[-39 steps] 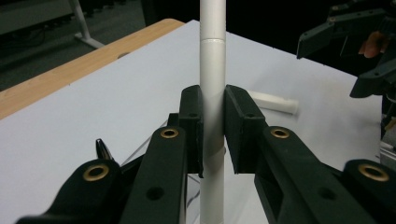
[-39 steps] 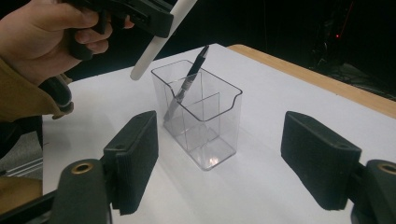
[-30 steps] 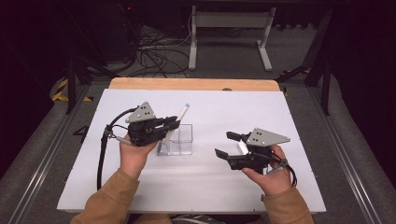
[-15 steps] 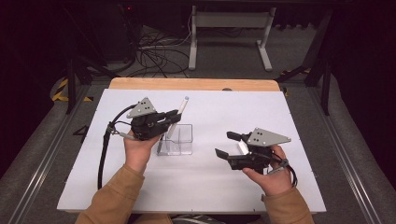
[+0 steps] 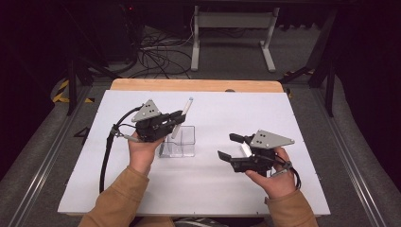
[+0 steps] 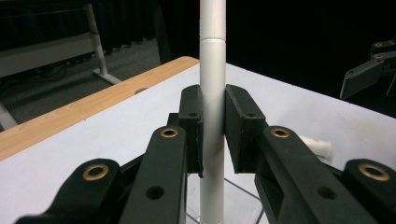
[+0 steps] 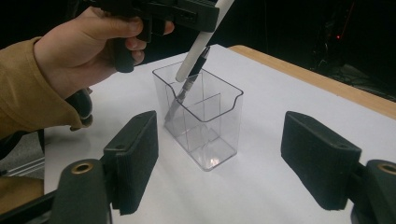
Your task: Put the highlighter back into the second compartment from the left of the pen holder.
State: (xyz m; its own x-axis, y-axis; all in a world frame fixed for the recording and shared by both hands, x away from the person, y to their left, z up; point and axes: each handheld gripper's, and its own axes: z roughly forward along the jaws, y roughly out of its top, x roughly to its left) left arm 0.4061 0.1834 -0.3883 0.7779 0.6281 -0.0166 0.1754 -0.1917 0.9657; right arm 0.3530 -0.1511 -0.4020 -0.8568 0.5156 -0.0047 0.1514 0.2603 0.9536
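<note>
Pen [image 5: 182,116], white, slim barrel: clamped between the left gripper [image 5: 176,118] fingers [image 6: 192,122], just left of centre in the high view. Long axis tilted; upper end [image 5: 189,100] points toward the top of the frame and slightly right, lower end dips into the clear plastic holder [image 5: 182,144]. In the right gripper view the pen [image 7: 201,44] slants from the upper middle down-left, tip just inside the holder [image 7: 219,126] at its rear compartment; whether the tip touches a wall, cannot tell. A second, dark pen [image 7: 189,84] already leans in that compartment. In the left gripper view the barrel [image 6: 212,70] runs vertically through the frame centre, pads pressed on both sides.

Left hand [image 5: 142,151]: forearm enters from the bottom left, gripper body held level above the desk [image 5: 307,118], pointing right.

Right gripper [image 5: 231,147]: lower right of the high view, fingers [image 7: 133,154] well apart, nothing between them, aimed left at the holder. Right hand [image 5: 276,177] low over the desk.
</note>
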